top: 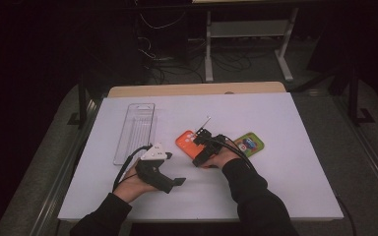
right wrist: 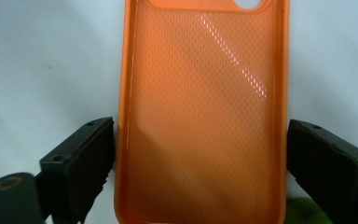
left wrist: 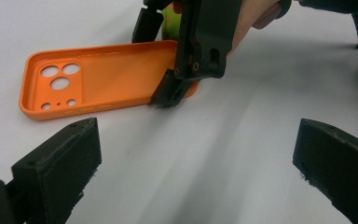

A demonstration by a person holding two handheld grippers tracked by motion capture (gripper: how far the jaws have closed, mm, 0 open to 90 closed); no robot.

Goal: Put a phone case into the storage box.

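Orange phone case (right wrist: pixel 200 116), judged light, flexible and slick, is lying hollow-up between the right gripper's (right wrist: pixel 200 158) spread fingers (right wrist: pixel 81 158), bracketing its long side walls.

Your right gripper (top: pixel 203 139) points forward and down, jaws wide; your left gripper (top: pixel 179 182) rests low, jaws spread apart.

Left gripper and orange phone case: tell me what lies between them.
Bare white table; the left gripper view shows it between the left gripper and the orange phone case.
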